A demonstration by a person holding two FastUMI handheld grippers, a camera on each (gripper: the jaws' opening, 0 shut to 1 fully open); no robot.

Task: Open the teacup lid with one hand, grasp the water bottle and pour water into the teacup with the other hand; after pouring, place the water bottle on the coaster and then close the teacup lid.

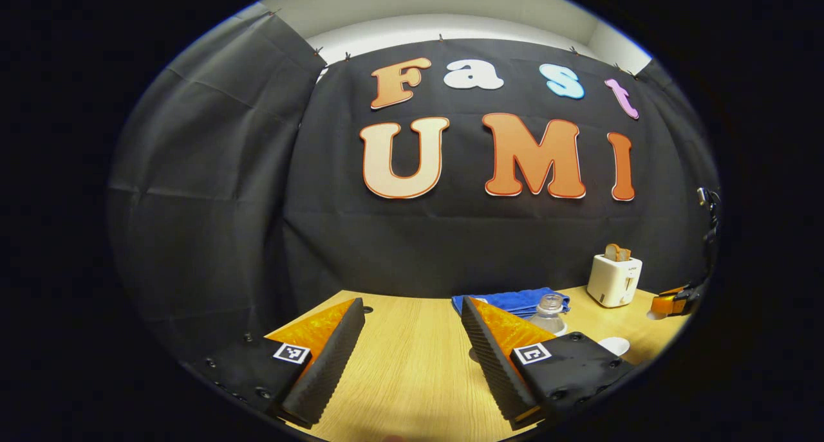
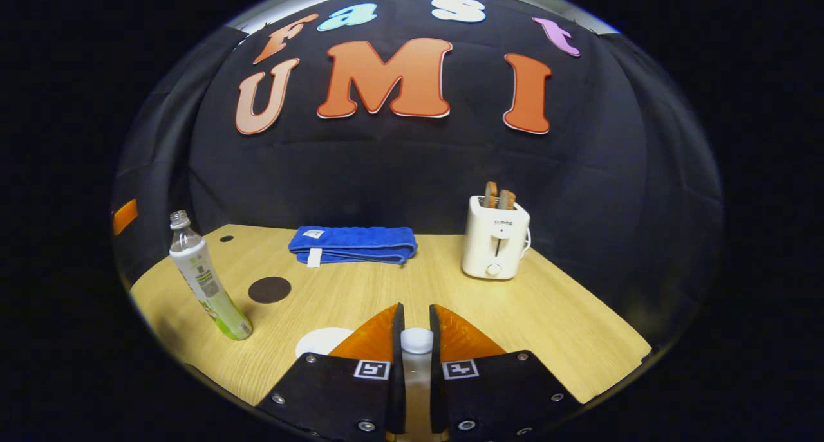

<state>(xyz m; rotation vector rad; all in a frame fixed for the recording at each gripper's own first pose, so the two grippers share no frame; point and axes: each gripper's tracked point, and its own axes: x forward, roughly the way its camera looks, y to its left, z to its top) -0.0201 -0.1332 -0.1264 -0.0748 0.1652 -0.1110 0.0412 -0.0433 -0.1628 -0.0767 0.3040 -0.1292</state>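
The clear water bottle (image 2: 206, 281) with a green label stands upright at the table's left in the right gripper view. Beside it lies a dark round coaster (image 2: 269, 289). My right gripper (image 2: 417, 313) is shut on the white knob of the teacup lid (image 2: 417, 340). A white round shape (image 2: 322, 341), partly hidden by the left finger, lies just left of it. In the left gripper view my left gripper (image 1: 412, 300) is open above the table with nothing between its fingers. The bottle (image 1: 550, 312) peeks out behind its right finger. The right gripper (image 1: 673, 300) shows at the far right.
A folded blue towel (image 2: 353, 244) lies at the back of the wooden table (image 2: 553, 320). A white toaster (image 2: 496, 239) holding bread stands at the back right. The towel (image 1: 515, 299) and toaster (image 1: 615, 280) also appear in the left gripper view.
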